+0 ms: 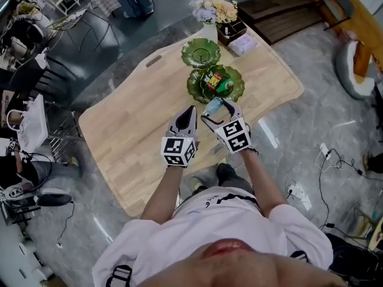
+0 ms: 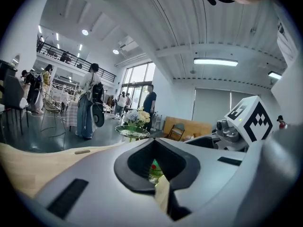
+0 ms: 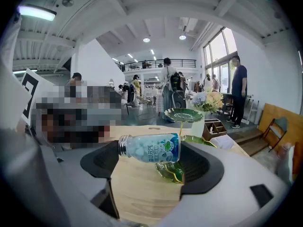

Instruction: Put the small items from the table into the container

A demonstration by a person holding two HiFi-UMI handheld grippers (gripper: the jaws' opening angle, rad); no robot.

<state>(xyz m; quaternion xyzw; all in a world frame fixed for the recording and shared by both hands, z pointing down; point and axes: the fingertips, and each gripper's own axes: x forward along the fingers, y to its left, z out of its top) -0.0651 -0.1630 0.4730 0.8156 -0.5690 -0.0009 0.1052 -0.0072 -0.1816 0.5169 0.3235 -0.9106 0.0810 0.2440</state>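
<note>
A small clear bottle of pale mints with a metal cap lies sideways between the jaws of my right gripper, which is shut on it. In the head view the bottle hangs just short of the lower green leaf dish, which holds a red and green packet. My left gripper is shut and empty, beside the right one over the wooden table. Through its jaws only a sliver of the green dish shows.
A second green dish stands raised on a stem behind the first. A flower vase, a dark box and a pale packet sit at the table's far end. People stand in the hall beyond.
</note>
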